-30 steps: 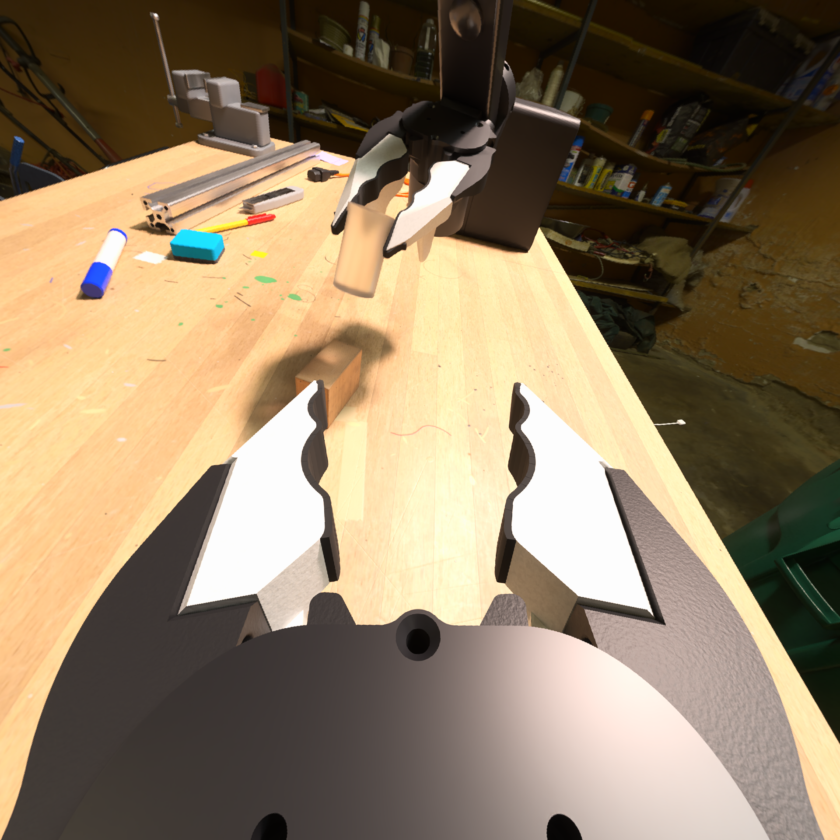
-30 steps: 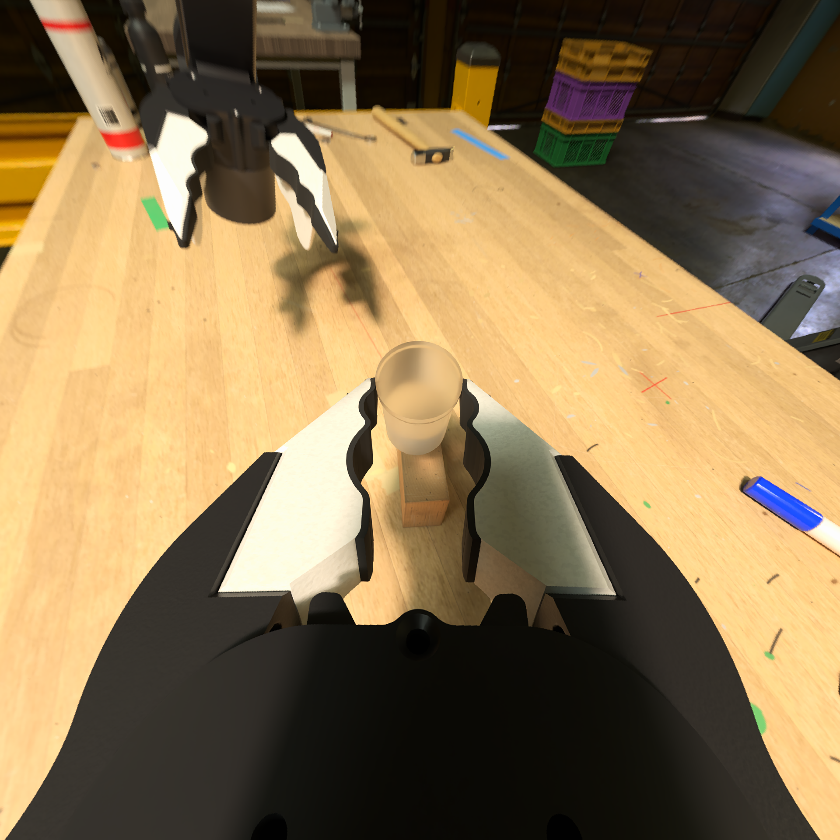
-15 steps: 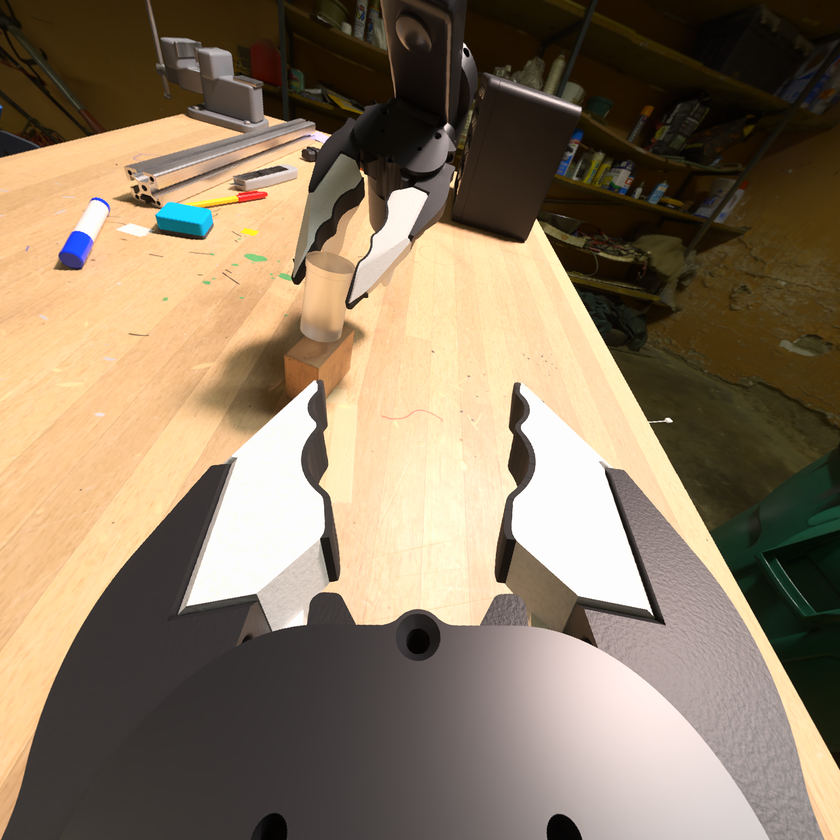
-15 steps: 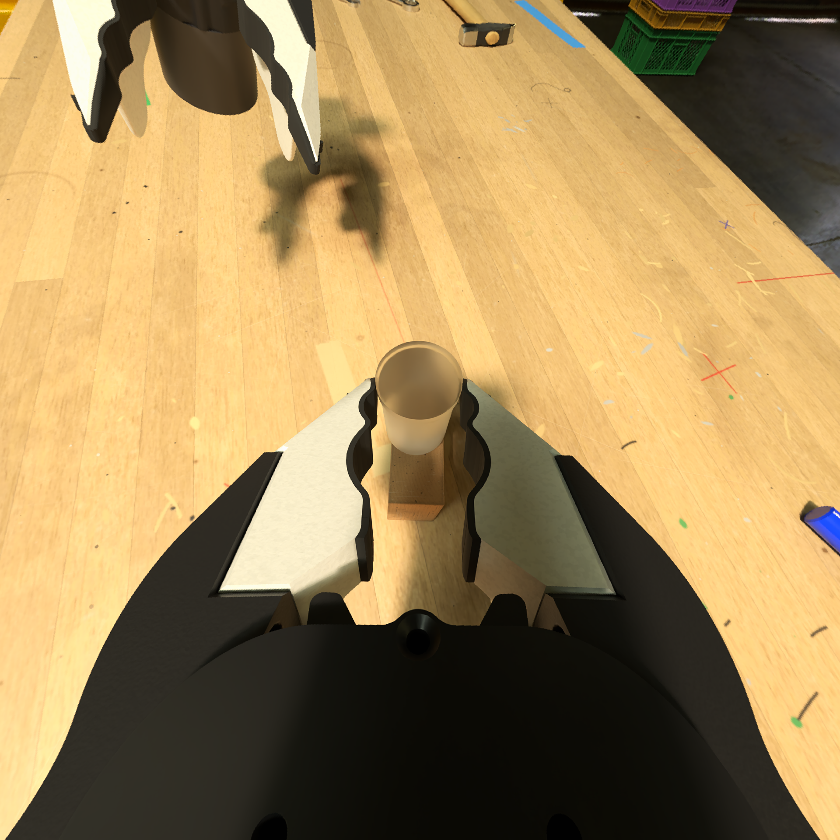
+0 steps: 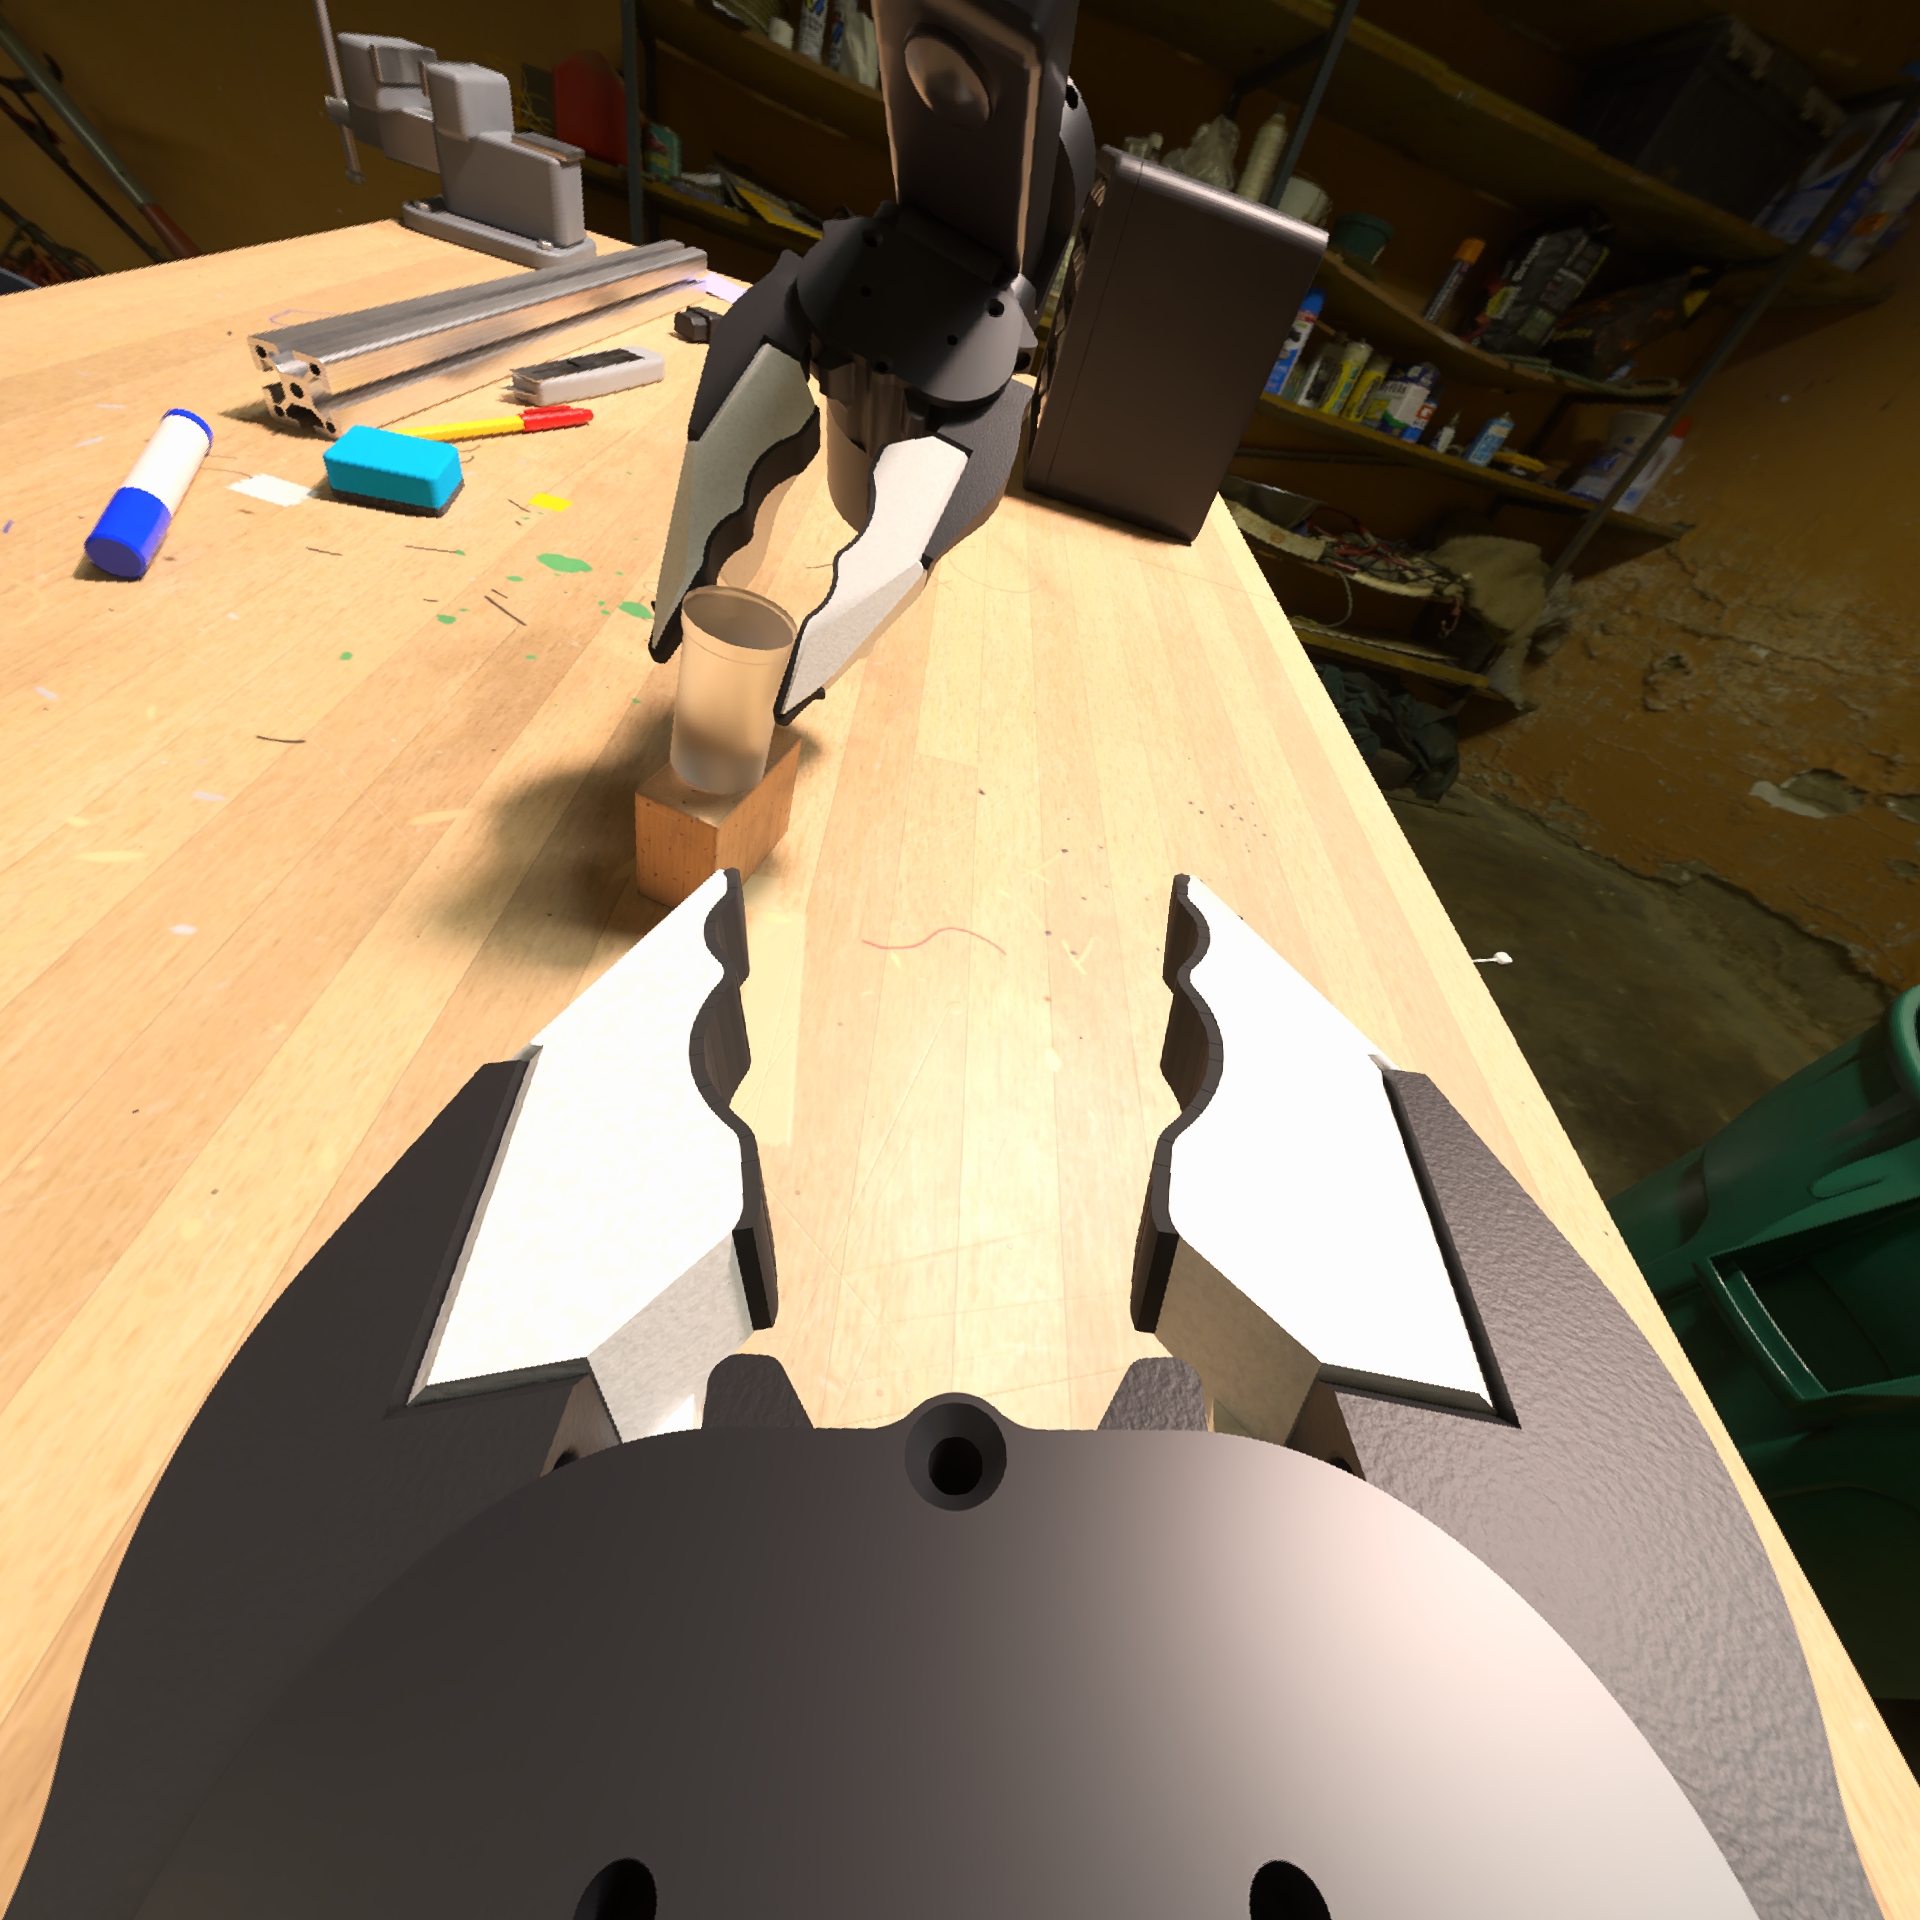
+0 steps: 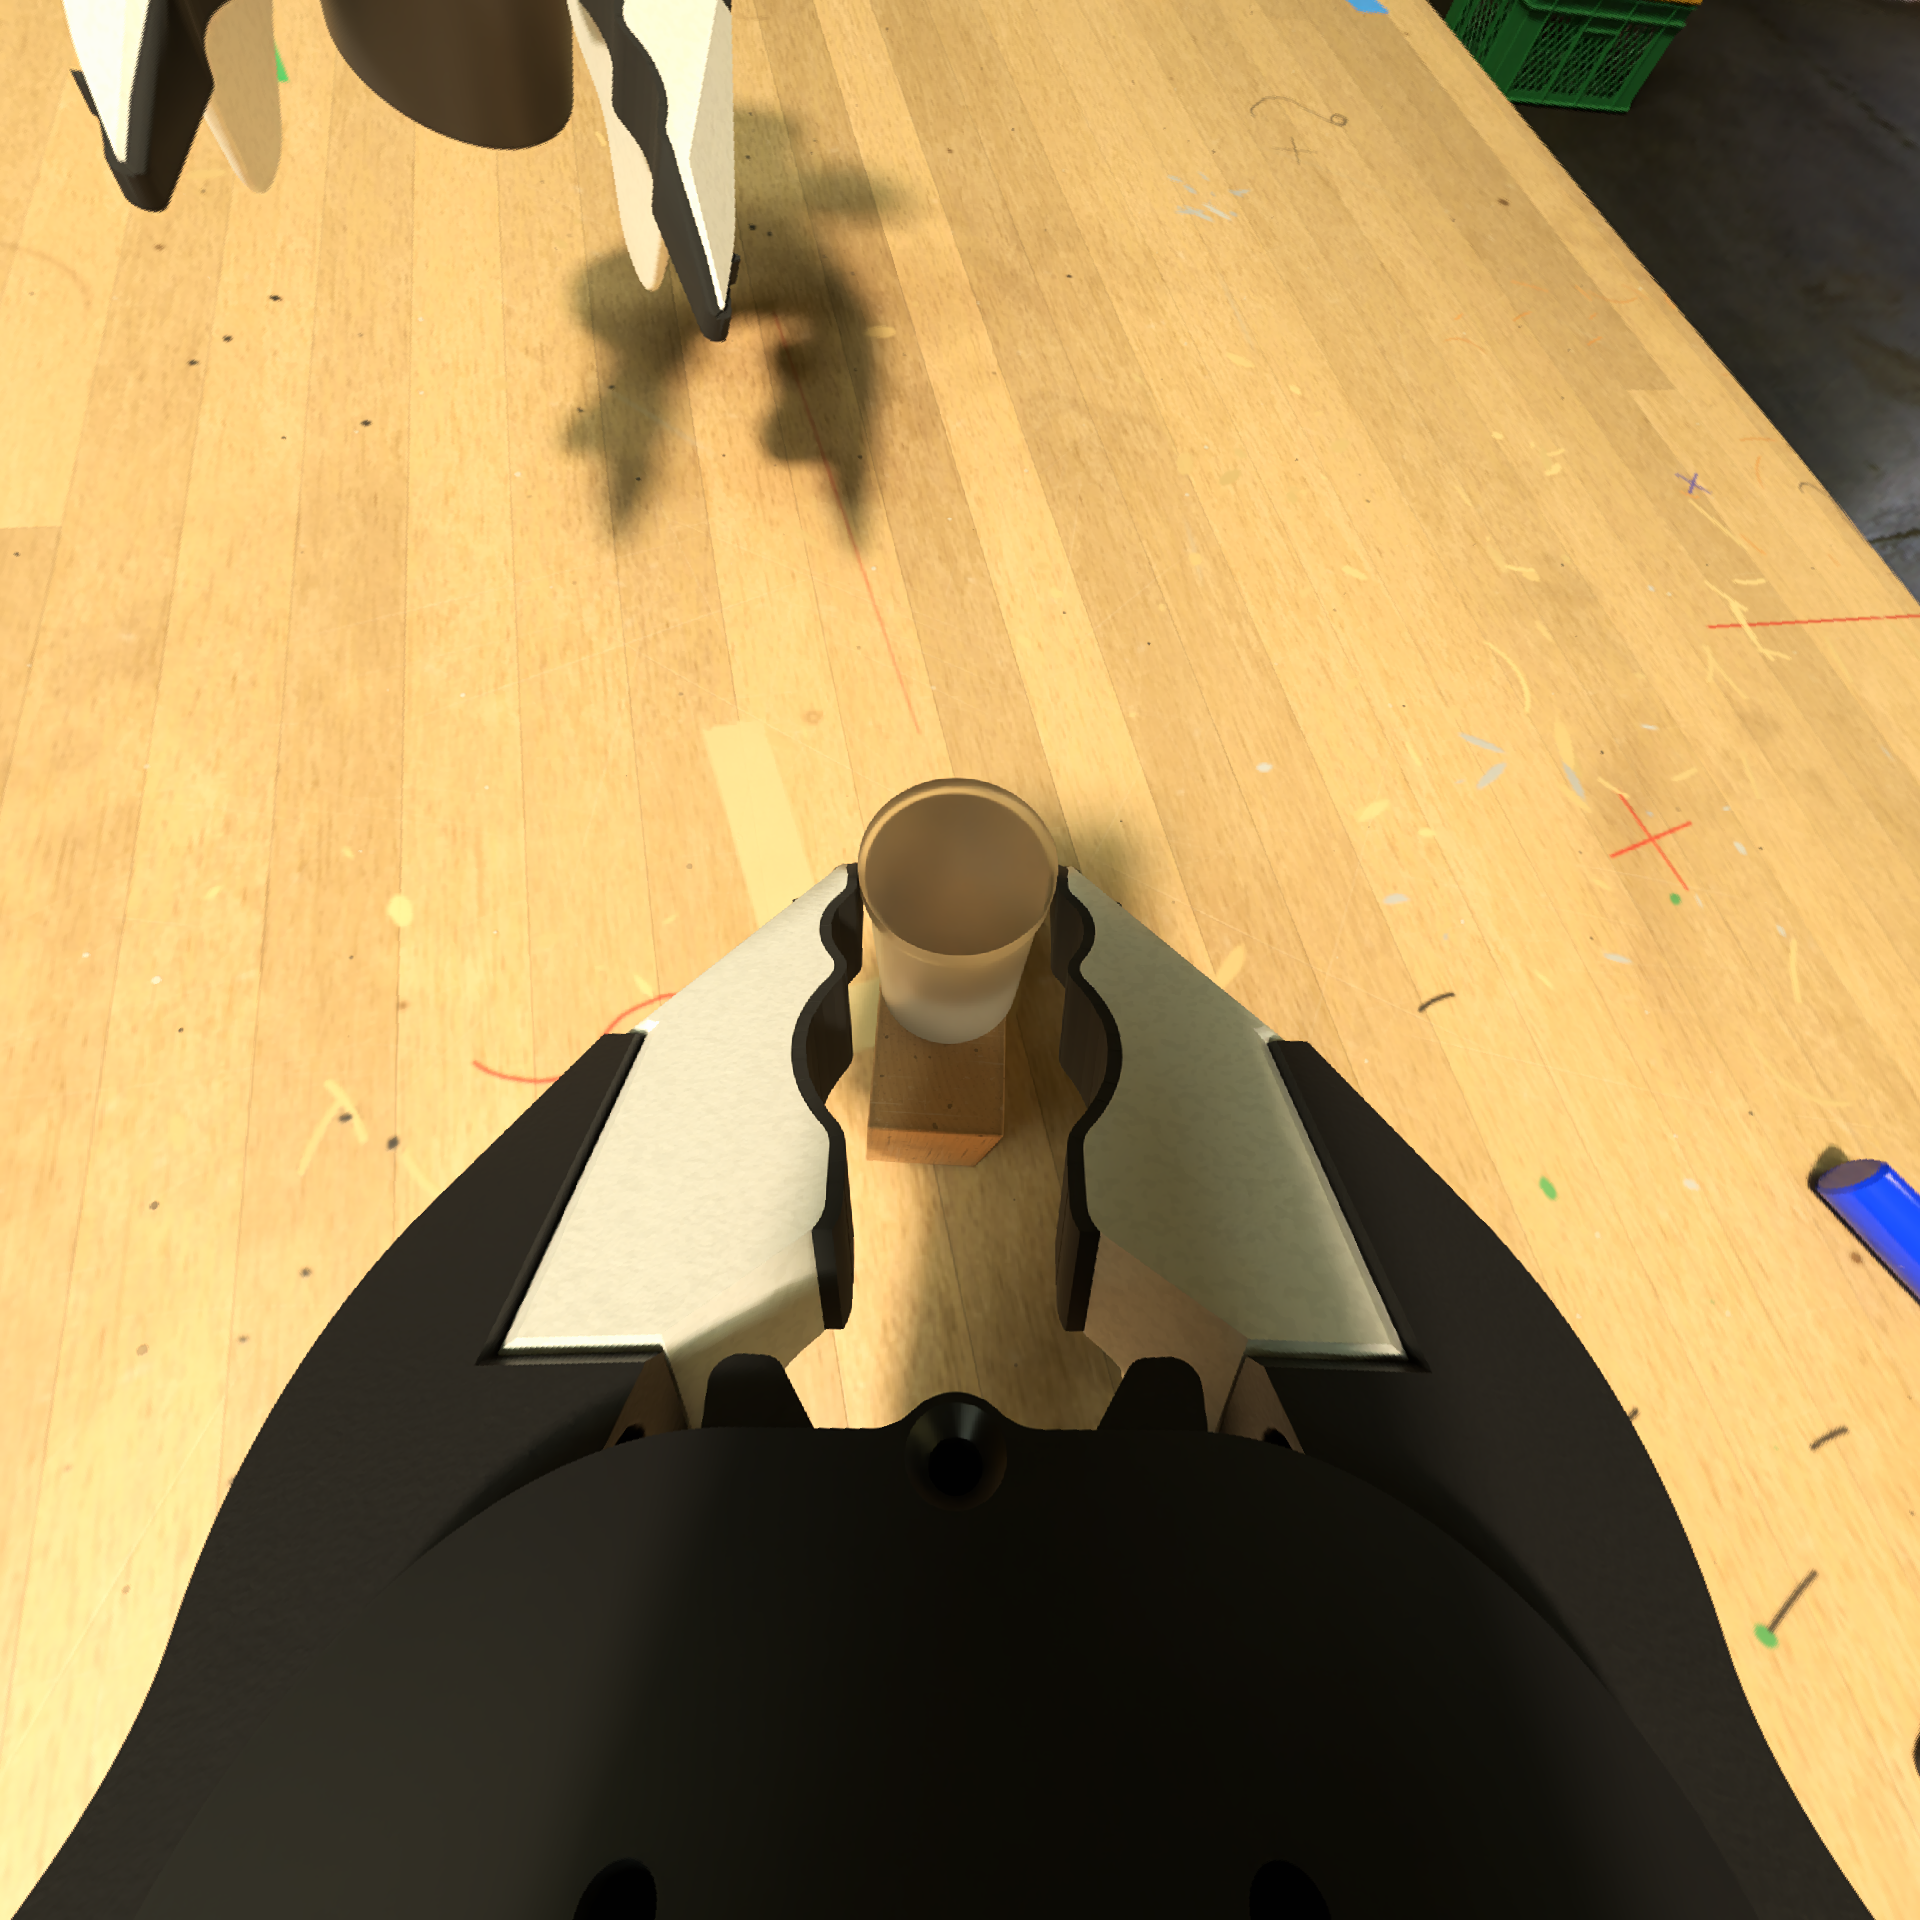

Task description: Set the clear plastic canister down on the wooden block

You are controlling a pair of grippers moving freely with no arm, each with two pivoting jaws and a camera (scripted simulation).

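Note:
The clear plastic canister (image 6: 954, 914) stands upright with its base on the wooden block (image 6: 940, 1101) on the workbench. My right gripper (image 6: 956, 883) is shut on the canister, one finger touching each side just below the rim. In the left wrist view the canister (image 5: 727, 696) sits on the block (image 5: 717, 821), with the right gripper (image 5: 727, 681) coming down on it from above. My left gripper (image 5: 956, 904) is open and empty, its left fingertip close to the block's near corner. The left gripper also shows in the right wrist view (image 6: 426, 260), beyond the canister.
A blue marker (image 5: 145, 488), a teal eraser (image 5: 393, 470), an aluminium bar (image 5: 468, 322) and a grey vise (image 5: 468, 156) lie far left. A dark box (image 5: 1164, 353) stands behind. The table edge runs on the right, with a green bin (image 5: 1818, 1247) below.
The right gripper has carried the canister down from the air onto the top of the block. The left gripper has stayed open.

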